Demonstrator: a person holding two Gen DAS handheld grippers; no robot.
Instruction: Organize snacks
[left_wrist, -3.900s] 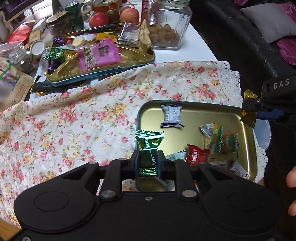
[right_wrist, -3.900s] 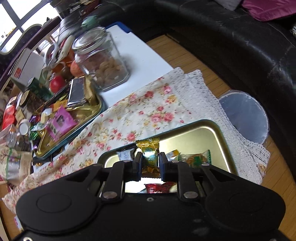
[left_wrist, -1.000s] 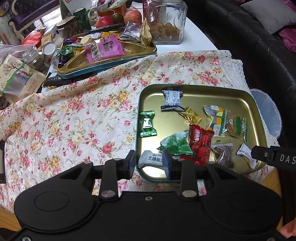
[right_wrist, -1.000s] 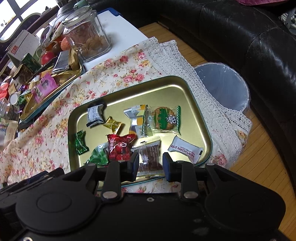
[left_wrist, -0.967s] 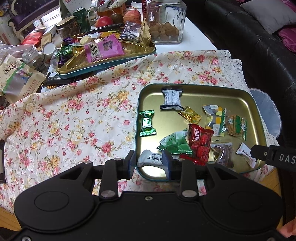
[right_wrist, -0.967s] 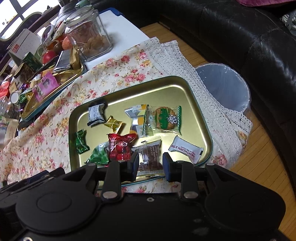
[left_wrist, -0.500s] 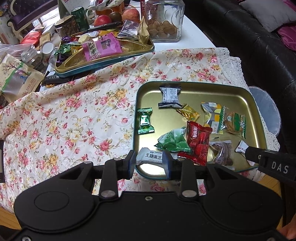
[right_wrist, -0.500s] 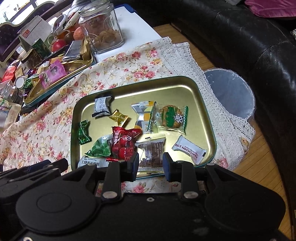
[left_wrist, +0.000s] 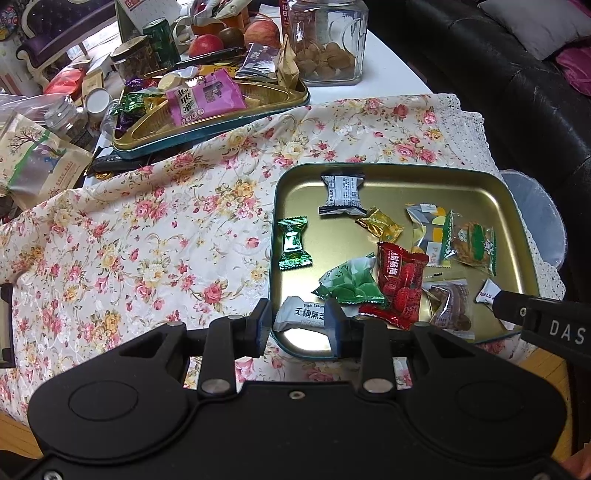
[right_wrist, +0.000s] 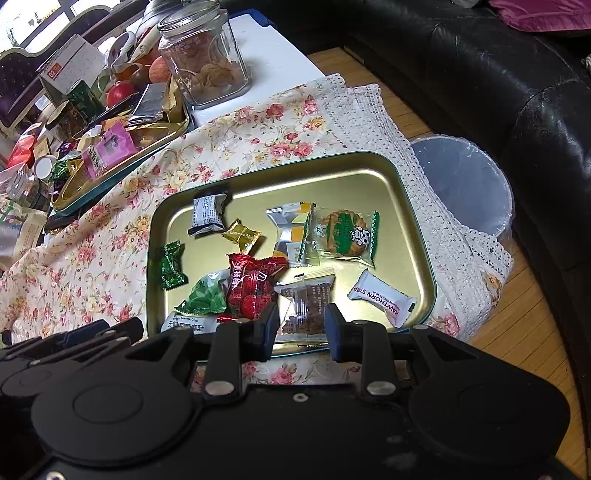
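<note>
A gold tin tray (left_wrist: 424, 181) (right_wrist: 402, 192) on the floral cloth holds several wrapped snacks. Among them are a green candy (left_wrist: 293, 243) (right_wrist: 170, 265), a gold candy (left_wrist: 380, 224) (right_wrist: 242, 235), a red packet (left_wrist: 400, 278) (right_wrist: 251, 284) and a green biscuit pack (left_wrist: 472, 243) (right_wrist: 343, 232). My left gripper (left_wrist: 300, 325) is open and empty above the tray's near left corner. My right gripper (right_wrist: 301, 325) is open and empty above the tray's near edge.
A second gold tray (left_wrist: 258, 110) (right_wrist: 110, 166) full of snacks sits at the back left. A glass jar (left_wrist: 327, 40) (right_wrist: 207, 55), fruit and cans stand behind it. A black sofa (right_wrist: 480, 74) and a lined bin (right_wrist: 465, 184) are to the right.
Both grippers let go of their candies, the green and the gold, which now lie in the tray. Both have drawn back toward the tray's near edge.
</note>
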